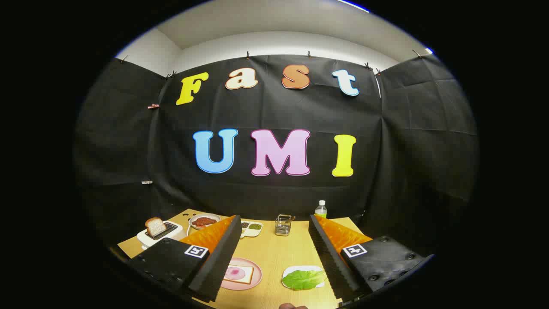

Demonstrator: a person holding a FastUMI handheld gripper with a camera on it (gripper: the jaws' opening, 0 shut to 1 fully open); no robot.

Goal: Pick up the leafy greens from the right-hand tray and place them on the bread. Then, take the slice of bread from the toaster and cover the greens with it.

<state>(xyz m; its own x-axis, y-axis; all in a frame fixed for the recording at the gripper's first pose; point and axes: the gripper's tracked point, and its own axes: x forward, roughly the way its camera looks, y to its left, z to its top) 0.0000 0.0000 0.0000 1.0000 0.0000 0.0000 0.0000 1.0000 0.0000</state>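
Hovering high over the table (274, 253), the gripper (274, 257) is spread wide, nothing held. Leafy greens (303, 279) lie on the near right tray (289, 273), bread (238, 274) on the near left plate (253, 284), toast (155, 226) in the far-left toaster (161, 234). Risk: the thin flat leaf may be missed or the tray dragged.

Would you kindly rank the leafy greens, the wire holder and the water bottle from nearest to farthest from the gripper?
The gripper has its jaws open, holding nothing.
1. Leafy greens: on the white tray, low between the jaws, toward the right one.
2. Wire holder: mid-table, beyond the jaws.
3. Water bottle: at the table's far edge, by the wall.
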